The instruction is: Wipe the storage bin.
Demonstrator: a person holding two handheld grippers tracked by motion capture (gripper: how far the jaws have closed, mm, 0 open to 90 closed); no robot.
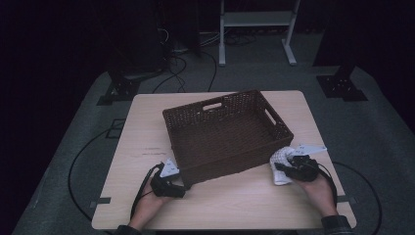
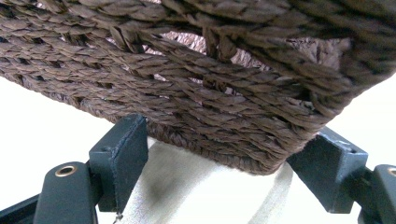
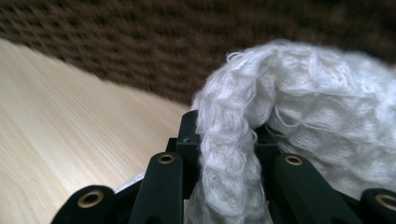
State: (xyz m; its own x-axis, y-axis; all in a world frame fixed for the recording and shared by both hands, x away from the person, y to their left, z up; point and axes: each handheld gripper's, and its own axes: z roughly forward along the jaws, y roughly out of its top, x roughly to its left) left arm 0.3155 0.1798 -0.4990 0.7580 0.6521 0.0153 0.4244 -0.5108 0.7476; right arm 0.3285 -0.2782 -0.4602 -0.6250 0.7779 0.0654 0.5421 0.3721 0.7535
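Observation:
A brown woven basket [image 1: 195,120] stands slightly askew in the middle of the light wooden table [image 1: 147,127]. My left gripper [image 1: 177,187] is at its near left corner. In the left gripper view that gripper [image 2: 224,142] is open, its jaws wide apart, with the basket's corner [image 2: 224,93] just past their tips. A white knitted cloth [image 1: 281,164] lies against the basket's near right corner. My right gripper [image 1: 289,165] is shut on a fold of the cloth [image 3: 299,121], which bulges up over the jaws.
The basket has handle slots in its far wall [image 1: 212,105] and right wall [image 1: 270,115]. Bare tabletop runs along the front edge [image 1: 235,205]. Beyond the table are a grey floor with cables [image 1: 176,73] and a white stand's legs [image 1: 254,34].

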